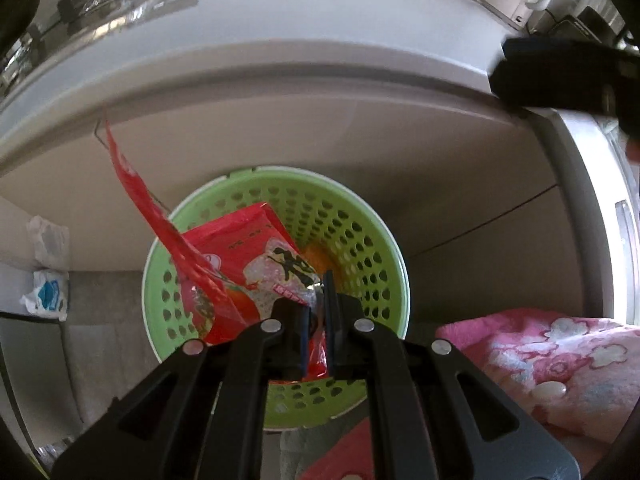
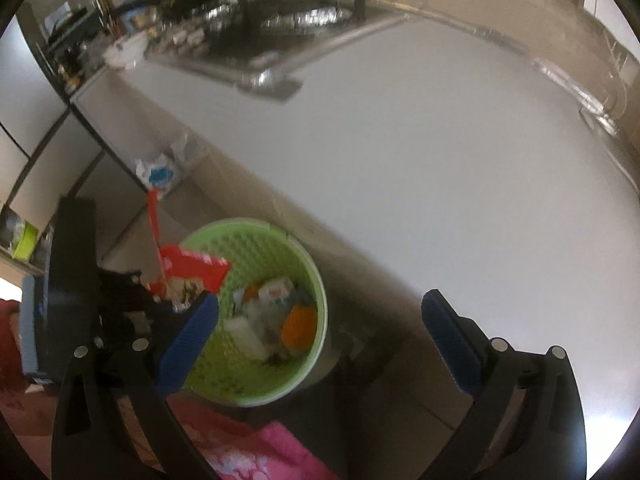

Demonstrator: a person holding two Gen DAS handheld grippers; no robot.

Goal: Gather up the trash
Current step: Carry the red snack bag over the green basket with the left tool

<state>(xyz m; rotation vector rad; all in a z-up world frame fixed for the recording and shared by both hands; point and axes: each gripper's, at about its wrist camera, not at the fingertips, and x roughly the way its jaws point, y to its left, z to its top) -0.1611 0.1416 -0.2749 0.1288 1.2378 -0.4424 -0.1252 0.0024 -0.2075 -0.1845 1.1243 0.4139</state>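
Left gripper (image 1: 316, 320) clamped on a crinkled red plastic snack wrapper (image 1: 248, 264) with printed black characters, blue pads pressed close together on its lower edge, held directly above the mouth of a round light-green perforated plastic waste basket (image 1: 360, 240). Torn red strip (image 1: 132, 184) of the same wrapper trailing up and to the left, outside the basket rim. Wrapper not yet released, so, by the look of it, at the drop-in step rather than past it. Right gripper (image 2: 320, 336) empty, blue-padded fingers (image 2: 188, 336) spread wide apart, hovering above and to the right of the basket, near the edge of a broad white countertop (image 2: 400, 160). Seen from the right wrist view: basket already holding several discarded things, among them an orange piece (image 2: 300, 326), a white carton with red print (image 2: 276, 292) and pale scraps, exact kinds too blurred to tell. Some collecting therefore judged done. Possibly left to gather: a crumpled white-and-blue paper wrapper (image 1: 46, 292) lying by the wall to the left of the basket, well apart from it. Pink flower-patterned fleece blanket (image 1: 560, 360) just beside the basket on the right, not part of the rubbish as far as can be judged. Countertop surface bare of visible litter in both views; stove (image 2: 288, 20) at its far end.
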